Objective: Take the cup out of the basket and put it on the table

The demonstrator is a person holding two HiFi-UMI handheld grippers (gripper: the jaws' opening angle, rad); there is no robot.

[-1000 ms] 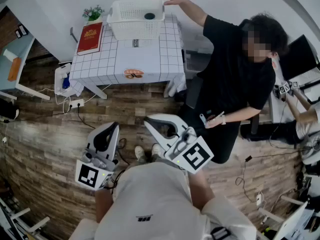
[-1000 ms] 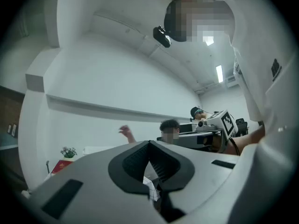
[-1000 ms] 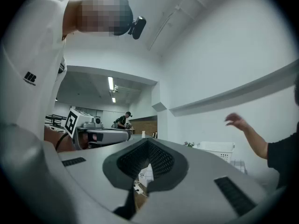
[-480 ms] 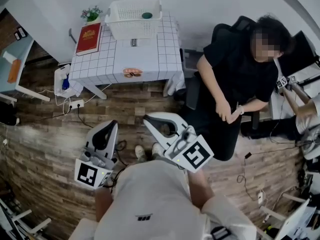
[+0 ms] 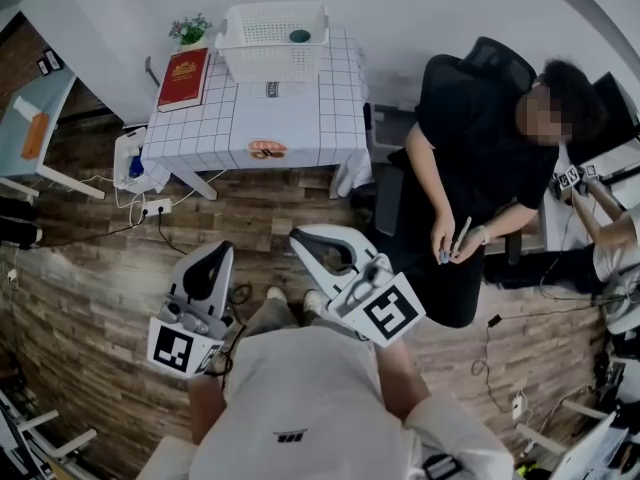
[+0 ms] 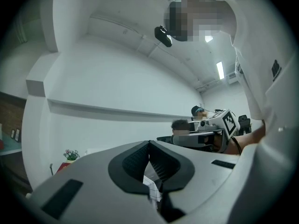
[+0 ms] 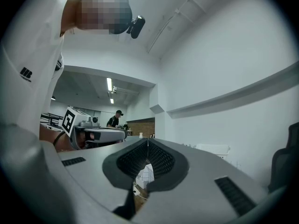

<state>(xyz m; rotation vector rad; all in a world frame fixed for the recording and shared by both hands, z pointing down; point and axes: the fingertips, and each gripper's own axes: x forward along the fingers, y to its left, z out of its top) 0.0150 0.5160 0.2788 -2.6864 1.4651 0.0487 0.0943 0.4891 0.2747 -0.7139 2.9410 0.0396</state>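
Note:
A white slatted basket (image 5: 268, 40) stands at the far edge of the small table (image 5: 300, 118) with the white checked cloth. A dark green cup (image 5: 299, 36) sits inside the basket at its right end. Both grippers hang low in front of me over the wooden floor, well short of the table. My left gripper (image 5: 222, 251) is shut with nothing in it, and its tips meet in the left gripper view (image 6: 149, 143). My right gripper (image 5: 299, 238) is shut and empty too (image 7: 147, 141). The basket (image 7: 212, 149) shows faintly in the right gripper view.
On the table lie a red book (image 5: 183, 76), a small potted plant (image 5: 188, 28) and an orange-brown object (image 5: 267, 148). A person in black (image 5: 480, 158) sits on a chair right of the table. Cables and a power strip (image 5: 150, 208) lie on the floor left.
The person in black has drawn the arm back from the basket and now sits with both hands together. My grippers have barely moved.

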